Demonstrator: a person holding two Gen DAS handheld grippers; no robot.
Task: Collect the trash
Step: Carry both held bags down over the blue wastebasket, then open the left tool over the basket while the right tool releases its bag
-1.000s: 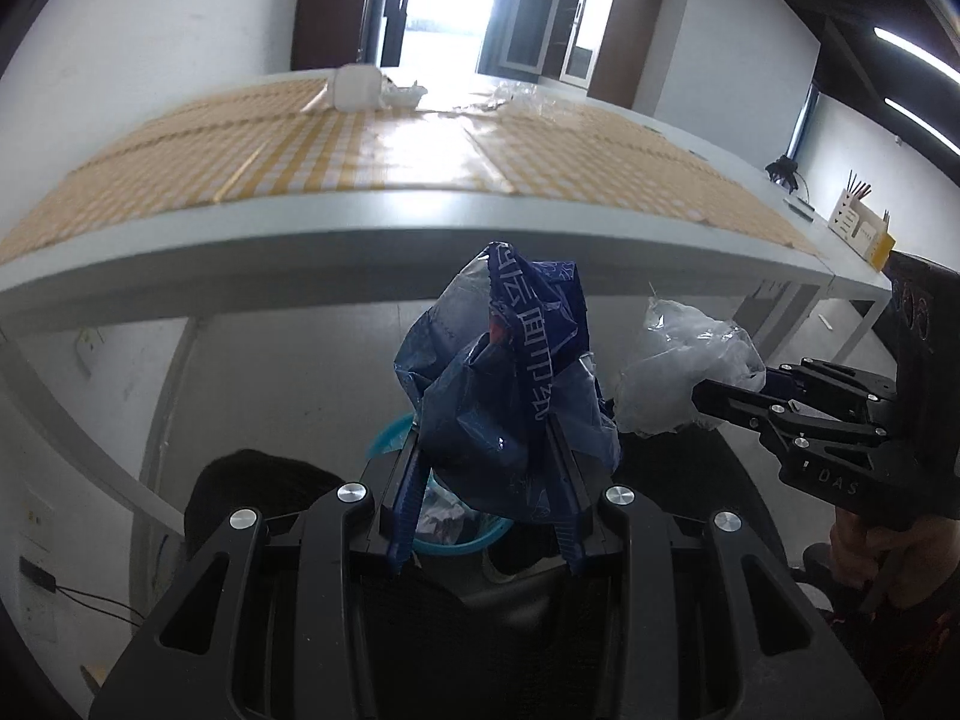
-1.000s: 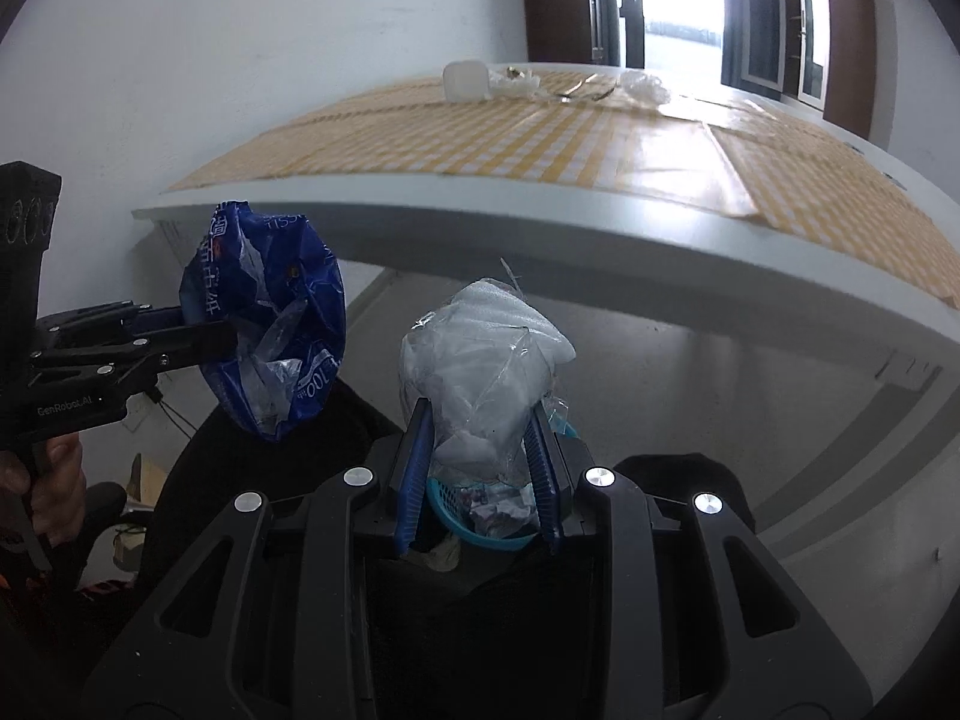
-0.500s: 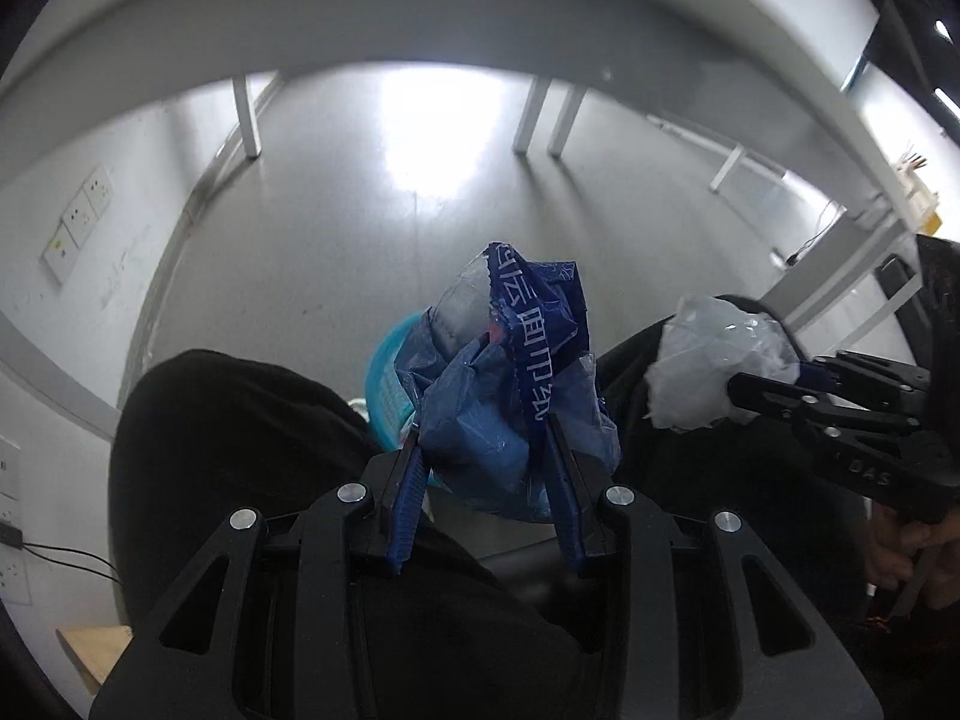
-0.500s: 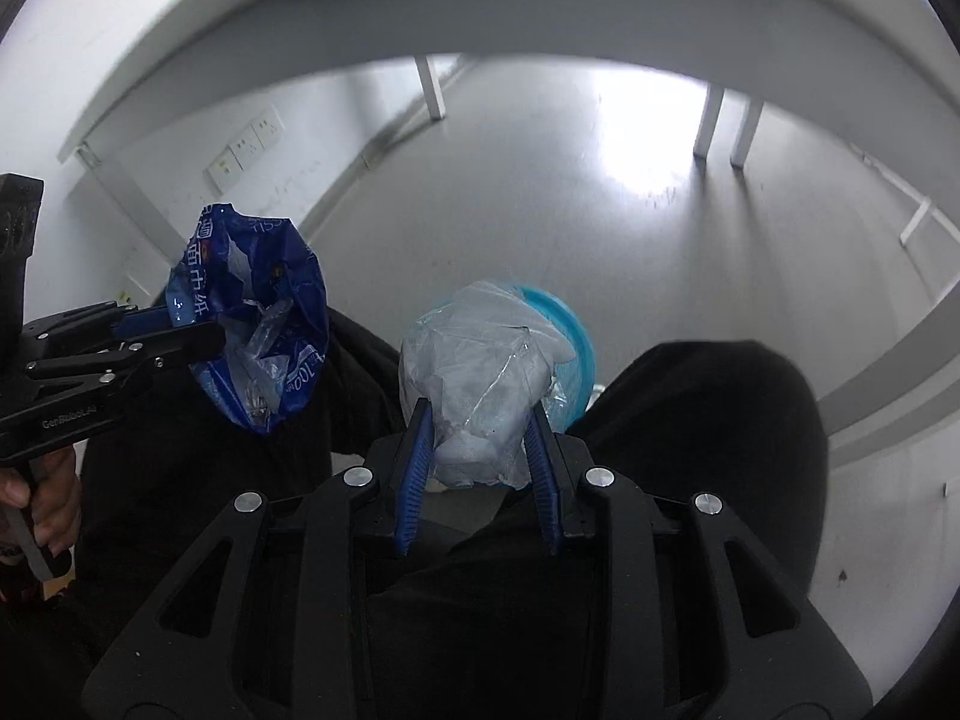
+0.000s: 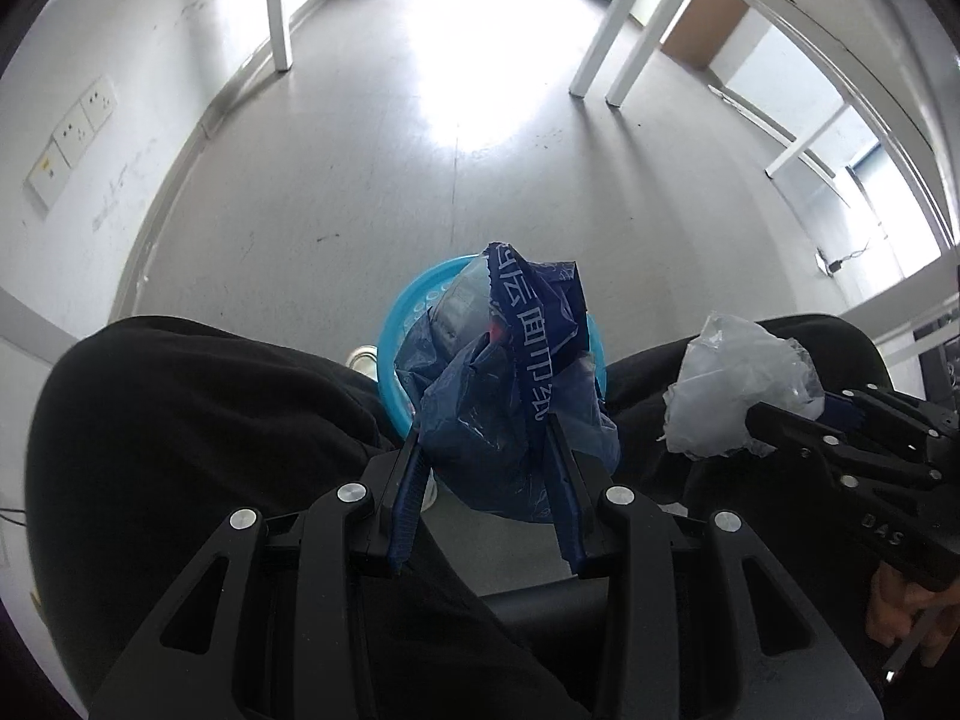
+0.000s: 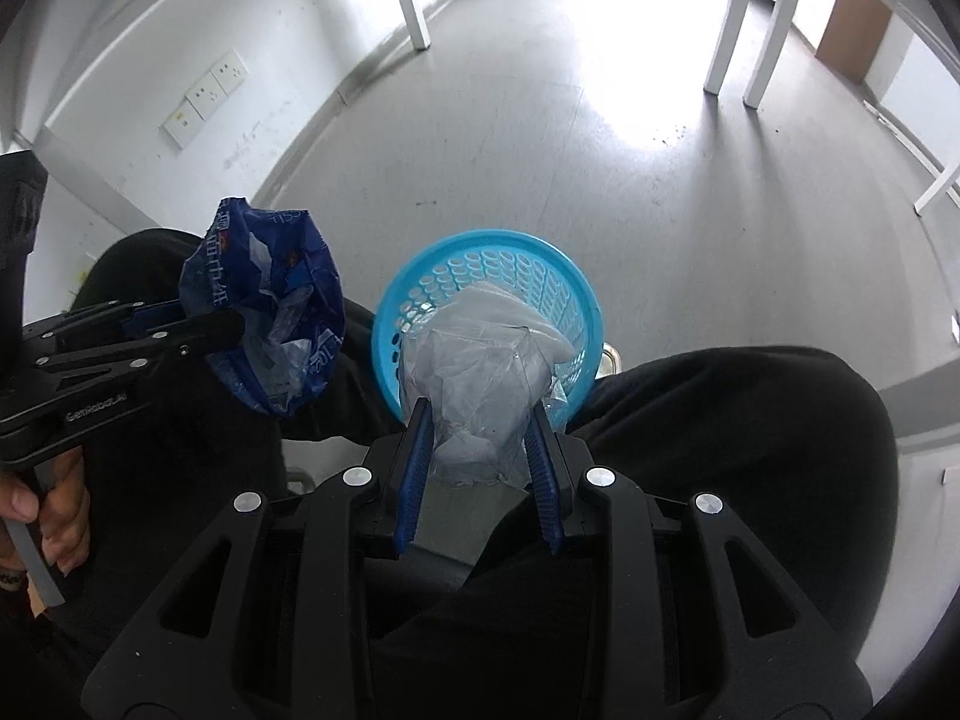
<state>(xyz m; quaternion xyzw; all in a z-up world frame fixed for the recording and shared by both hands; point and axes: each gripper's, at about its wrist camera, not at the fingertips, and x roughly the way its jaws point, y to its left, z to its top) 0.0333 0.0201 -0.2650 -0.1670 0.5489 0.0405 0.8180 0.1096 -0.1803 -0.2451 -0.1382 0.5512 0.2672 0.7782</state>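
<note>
Left tool (image 5: 486,480) is clamped on a crumpled blue wrapper (image 5: 510,384), and the right tool (image 6: 480,468) is pinching a wad of clear plastic (image 6: 480,396), so both are loaded and neither has let go. Both point steeply down at a blue bin (image 6: 558,264) on the floor, tucked between the person's knees in black trousers (image 6: 750,450). From the right wrist view the clear wad hangs right over the bin's mouth, while the wrapper sits off to the left of the rim, over a thigh. My read on handling: this stuff is basically weightless, soft film, springy and slick, nothing fragile. It squashes to whatever the fingers give it, so grabbing the bunched middle like this seems right; a loose edge would probably just slide out. The catch with light film is that it may cling to the pads or drift sideways on release, so I'd get each piece low and well inside the rim before opening, especially the wrapper.
</note>
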